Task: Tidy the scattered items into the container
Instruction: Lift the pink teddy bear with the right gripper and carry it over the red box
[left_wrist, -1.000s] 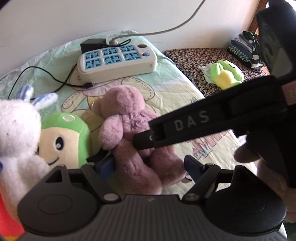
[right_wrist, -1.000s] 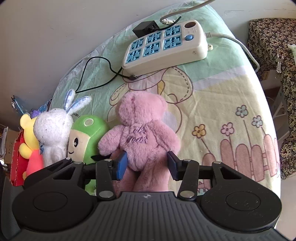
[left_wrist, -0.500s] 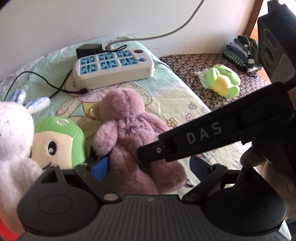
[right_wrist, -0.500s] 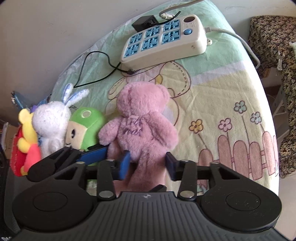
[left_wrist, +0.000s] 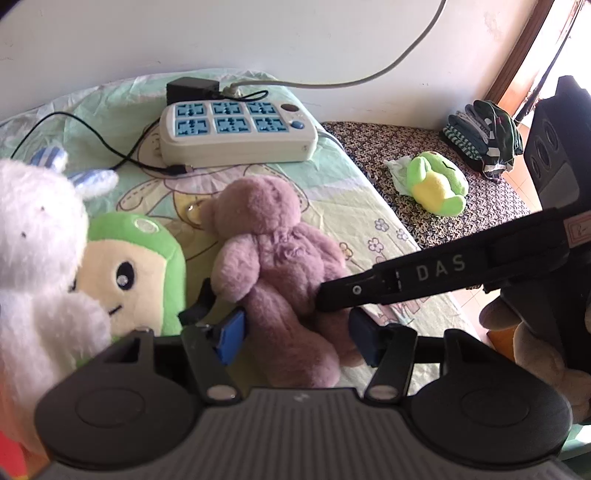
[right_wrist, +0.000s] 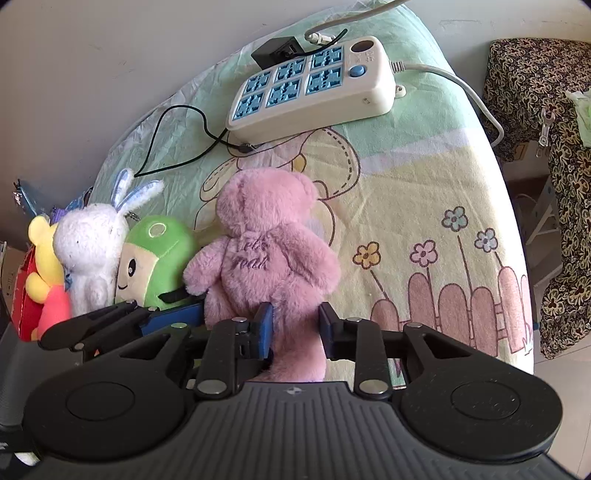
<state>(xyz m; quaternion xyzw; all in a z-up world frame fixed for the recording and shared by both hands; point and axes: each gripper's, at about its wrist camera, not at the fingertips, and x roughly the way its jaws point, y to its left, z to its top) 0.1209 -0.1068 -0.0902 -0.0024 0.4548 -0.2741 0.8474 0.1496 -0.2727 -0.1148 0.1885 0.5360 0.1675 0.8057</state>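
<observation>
A pink plush bear (left_wrist: 273, 254) lies face down on the cartoon-print bedsheet (right_wrist: 424, 192). My right gripper (right_wrist: 295, 332) is closing and its blue pads pinch one leg of the bear (right_wrist: 266, 258). One of its black fingers (left_wrist: 406, 280) crosses the left wrist view. My left gripper (left_wrist: 297, 338) is closing too. Both of the bear's legs lie between its pads, which sit close at either side without squeezing. One of its fingers (right_wrist: 173, 317) shows beside the bear. A green plush (right_wrist: 155, 254), a white rabbit (right_wrist: 88, 251) and a yellow plush (right_wrist: 40, 258) sit to the left.
A cream power strip (left_wrist: 236, 133) with a black adapter and cables lies at the far end of the bed, near the wall. To the right, a patterned surface (left_wrist: 461, 221) carries a green frog plush (left_wrist: 436, 182) and folded socks (left_wrist: 484, 136). A red box edge (right_wrist: 20, 295) shows far left.
Both grippers' jaws have narrowed: the right ones have closed onto the bear's leg and the left ones have drawn in around both legs. The left gripper's finger has come into the right wrist view.
</observation>
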